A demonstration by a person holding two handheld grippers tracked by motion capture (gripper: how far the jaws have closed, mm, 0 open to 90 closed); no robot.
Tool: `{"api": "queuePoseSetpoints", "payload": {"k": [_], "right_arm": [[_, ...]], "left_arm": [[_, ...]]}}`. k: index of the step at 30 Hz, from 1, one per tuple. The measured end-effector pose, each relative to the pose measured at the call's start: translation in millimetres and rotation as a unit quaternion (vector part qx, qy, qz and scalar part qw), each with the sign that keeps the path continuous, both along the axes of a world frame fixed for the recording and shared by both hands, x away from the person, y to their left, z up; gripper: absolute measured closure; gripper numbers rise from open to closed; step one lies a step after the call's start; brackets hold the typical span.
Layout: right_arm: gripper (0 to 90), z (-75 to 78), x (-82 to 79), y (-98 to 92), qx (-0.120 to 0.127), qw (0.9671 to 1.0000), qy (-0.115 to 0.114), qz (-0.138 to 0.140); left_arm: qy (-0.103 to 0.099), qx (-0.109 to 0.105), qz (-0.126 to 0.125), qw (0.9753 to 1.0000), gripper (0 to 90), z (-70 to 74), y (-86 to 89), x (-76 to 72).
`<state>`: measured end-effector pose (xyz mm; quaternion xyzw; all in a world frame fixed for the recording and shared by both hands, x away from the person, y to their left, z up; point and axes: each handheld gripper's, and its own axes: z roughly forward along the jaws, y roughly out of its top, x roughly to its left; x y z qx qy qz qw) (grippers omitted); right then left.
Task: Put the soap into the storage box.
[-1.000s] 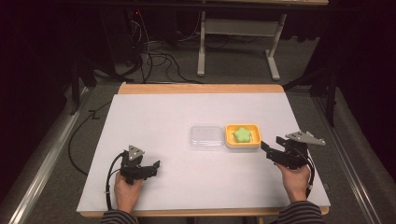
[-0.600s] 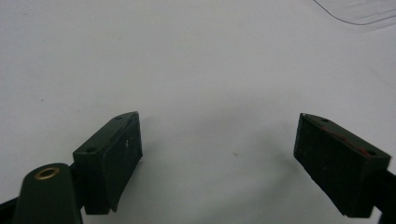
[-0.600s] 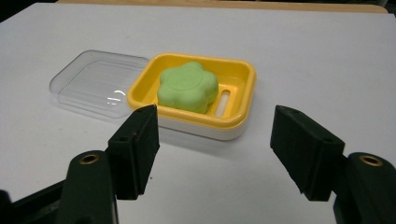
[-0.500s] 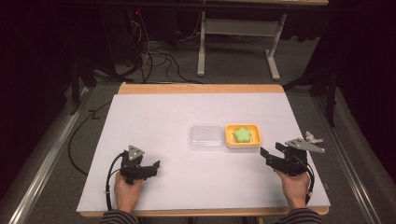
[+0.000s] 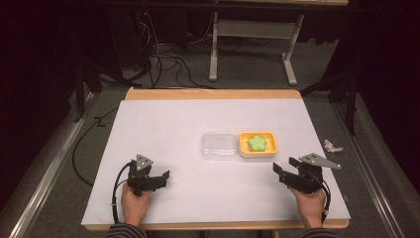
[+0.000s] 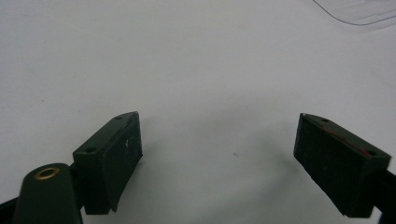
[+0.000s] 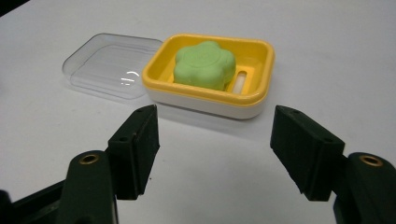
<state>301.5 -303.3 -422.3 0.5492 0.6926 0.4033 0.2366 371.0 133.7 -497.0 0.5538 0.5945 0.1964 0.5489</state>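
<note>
A yellow soap dish holds a green flower-shaped soap near the table's middle right. Its clear plastic lid lies flat on the table, touching the dish's left side. My right gripper stands open a short way in front of the dish, jaws pointing at it with nothing between them. My left gripper rests open near the front left of the table over bare white surface; a corner of the lid shows far off.
The white table top has a wooden edge at the back. A crumpled white scrap lies on the floor off the right side. Cables and a metal frame stand beyond the far edge.
My right gripper has drawn back toward the front edge and a little lower, away from the soap dish. The left gripper has not moved.
</note>
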Motion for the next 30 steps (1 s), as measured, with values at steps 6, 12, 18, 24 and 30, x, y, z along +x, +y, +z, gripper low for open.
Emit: {"api": "queuePoseSetpoints", "payload": {"k": [6, 12, 18, 24, 30], "right_arm": [[33.2, -5.6, -3.1, 3.8, -0.003, 1.0000, 0.002, 0.005], [33.3, -8.8, -5.5, 7.1, -0.003, 1.0000, 0.004, 0.007], [33.3, -16.2, -7.0, 12.6, -0.003, 0.9999, 0.010, 0.011], [33.4, -18.5, -7.8, 18.3, -0.005, 0.9998, 0.012, 0.016], [33.4, -22.1, -7.3, 23.3, -0.006, 0.9997, 0.012, 0.019]], "left_arm": [[0.000, 0.000, 0.001, 1.0000, 15.9, -0.1, -0.1, 0.2], [0.000, 0.001, 0.000, 1.0000, 15.9, -0.1, -0.1, 0.0], [0.000, 0.001, 0.000, 1.0000, 15.9, 0.1, 0.0, -0.2], [0.001, 0.002, 0.000, 1.0000, 15.9, 0.0, 0.0, -0.1], [0.000, 0.001, 0.000, 1.0000, 15.9, 0.0, 0.0, -0.2]]}}
